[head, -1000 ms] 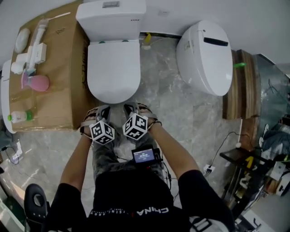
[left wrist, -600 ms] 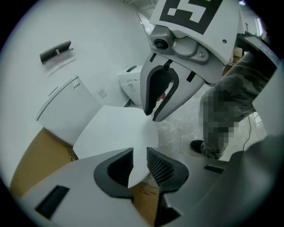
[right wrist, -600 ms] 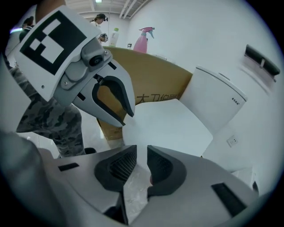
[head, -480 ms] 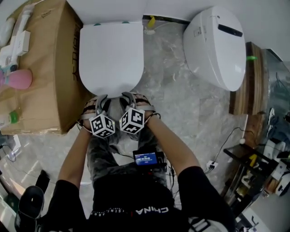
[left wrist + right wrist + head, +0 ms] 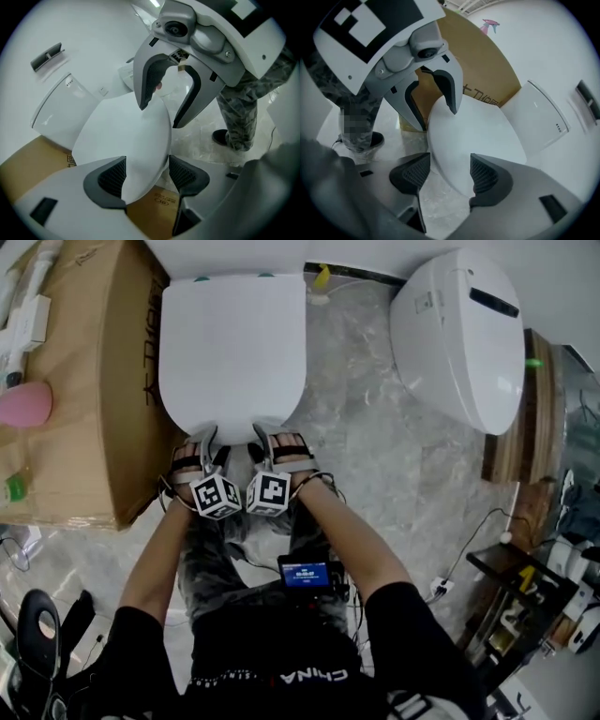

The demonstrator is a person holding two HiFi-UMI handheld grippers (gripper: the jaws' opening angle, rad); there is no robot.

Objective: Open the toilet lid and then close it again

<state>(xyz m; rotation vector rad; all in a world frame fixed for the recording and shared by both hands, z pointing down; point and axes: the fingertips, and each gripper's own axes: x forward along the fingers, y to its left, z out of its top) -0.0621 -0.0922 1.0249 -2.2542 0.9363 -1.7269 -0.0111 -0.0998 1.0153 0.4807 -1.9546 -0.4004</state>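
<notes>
Smooth glossy toilet lid [image 5: 232, 352], matt cardboard box [image 5: 94, 427], polished stone floor [image 5: 375, 456]

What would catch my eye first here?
A white toilet lid, shut, sits top centre, with a cardboard box on its left and a second toilet on its right. At its front rim the left tongs and right tongs have just been opening, and each stands open around the lid's edge.

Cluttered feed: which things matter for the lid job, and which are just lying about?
Job: lid; left claw and right claw, jaws just opened, lid's front edge between each pair.
Lying about: box, second toilet, pink thing.
</notes>
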